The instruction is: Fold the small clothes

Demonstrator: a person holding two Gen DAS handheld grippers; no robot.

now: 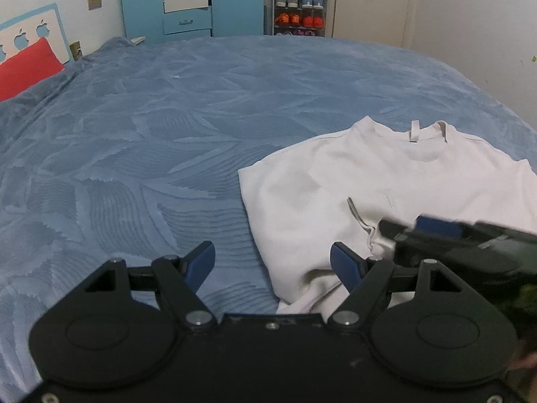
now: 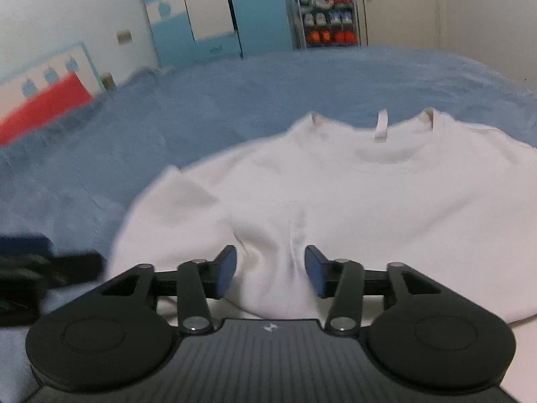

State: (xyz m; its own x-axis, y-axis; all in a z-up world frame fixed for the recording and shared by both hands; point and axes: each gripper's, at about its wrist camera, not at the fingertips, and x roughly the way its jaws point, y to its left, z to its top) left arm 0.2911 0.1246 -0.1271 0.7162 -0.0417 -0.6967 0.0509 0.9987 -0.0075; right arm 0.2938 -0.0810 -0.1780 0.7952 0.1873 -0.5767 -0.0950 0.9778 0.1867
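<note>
Blue bedding with a raised leaf pattern covers the bed [image 1: 141,141], and on it lies a white top [image 2: 352,194], spread flat with its neckline and hanging loop at the far end and its near hem bunched into soft folds. That bunched hem rises between the blue pads of the right tool [image 2: 270,270], whose jaws stand partly spread; the pads do not press on the cloth. Seen from the left wrist, the white top lies ahead and to the right of the left tool [image 1: 272,262], whose jaws are spread wide with nothing between them: its right pad hangs over the top's near left edge, its left pad over bare bedding. The right tool reaches in from the right, just beyond that pad. Far ahead stand a blue-and-white wardrobe [image 1: 188,3], a shoe rack [image 1: 299,10] and a door [image 1: 372,0]; a red pillow [image 1: 27,67] lies far left.
</note>
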